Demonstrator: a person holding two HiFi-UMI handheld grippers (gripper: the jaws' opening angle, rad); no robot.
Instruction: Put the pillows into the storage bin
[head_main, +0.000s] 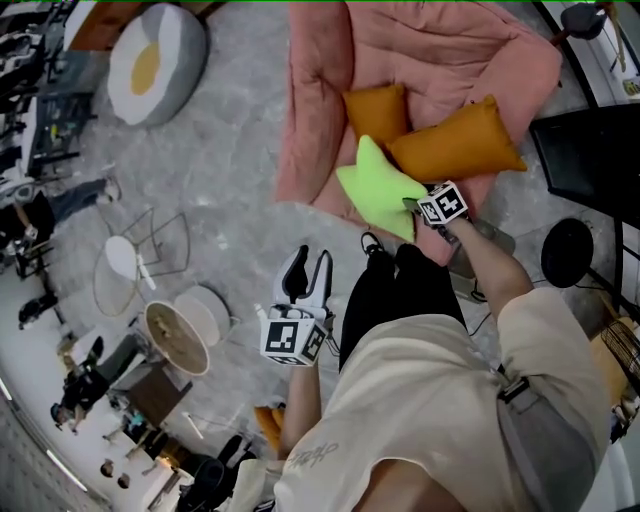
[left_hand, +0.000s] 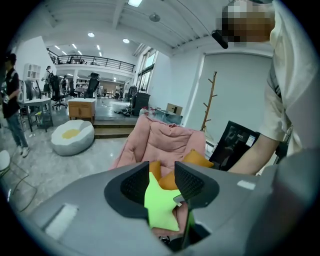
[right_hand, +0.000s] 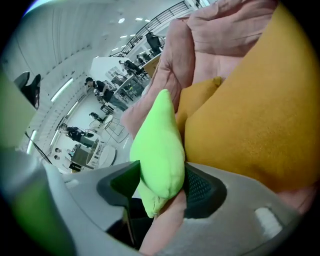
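Note:
A bright green star-shaped pillow (head_main: 380, 185) lies at the front edge of a pink floor lounger (head_main: 430, 50). My right gripper (head_main: 412, 205) is shut on its lower point; in the right gripper view the green pillow (right_hand: 160, 145) fills the gap between both pads. Two orange pillows (head_main: 378, 112) (head_main: 455, 142) rest on the lounger just behind it. My left gripper (head_main: 308, 262) hangs open in the air over the floor, nothing between its fingers. In the left gripper view the green pillow (left_hand: 160, 202) shows far off through the open jaws. A round open bin (head_main: 175, 337) stands on the floor at lower left.
A white and yellow egg-shaped beanbag (head_main: 155, 60) sits at the far left. Wire-frame stands (head_main: 150, 240) are on the floor left of me. A black screen (head_main: 590, 150) and a round black base (head_main: 567, 250) stand at the right. People and desks line the left side.

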